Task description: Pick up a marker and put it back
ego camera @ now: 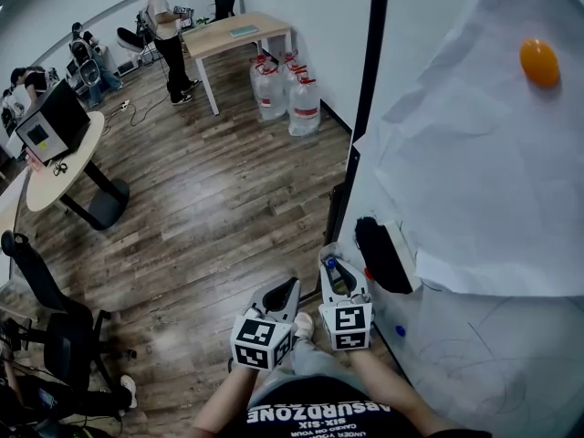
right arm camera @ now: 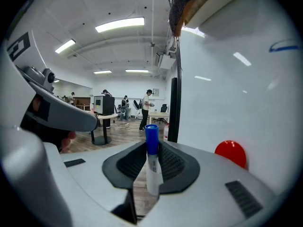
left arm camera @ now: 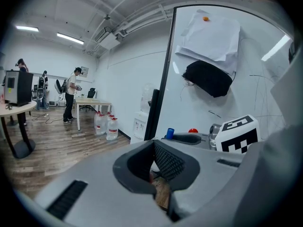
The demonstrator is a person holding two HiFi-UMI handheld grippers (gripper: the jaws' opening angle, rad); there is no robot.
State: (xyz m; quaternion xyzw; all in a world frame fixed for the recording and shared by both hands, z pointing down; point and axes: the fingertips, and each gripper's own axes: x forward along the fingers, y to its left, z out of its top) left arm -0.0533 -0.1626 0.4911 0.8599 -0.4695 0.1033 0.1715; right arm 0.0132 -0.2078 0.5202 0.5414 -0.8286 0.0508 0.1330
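Observation:
A white marker with a blue cap (right arm camera: pixel 151 167) stands upright between the pads of my right gripper (right arm camera: pixel 150 161), which is shut on it. In the head view the right gripper (ego camera: pixel 336 265) sits close to the whiteboard (ego camera: pixel 493 363), just left of the black eraser (ego camera: pixel 383 254). From the left gripper view the marker's blue cap (left arm camera: pixel 170 133) shows at the right gripper's tip. My left gripper (ego camera: pixel 283 292) hangs beside the right one, away from the board. Its jaws (left arm camera: pixel 156 167) look shut, and nothing is held between them.
White paper (ego camera: pixel 484 172) is pinned to the board by an orange magnet (ego camera: pixel 539 62). A red magnet (right arm camera: pixel 230 153) sticks to the board near the marker. Water jugs (ego camera: pixel 290 94), a desk (ego camera: pixel 239 33), a round table (ego camera: pixel 64 158) and people stand farther off on the wooden floor.

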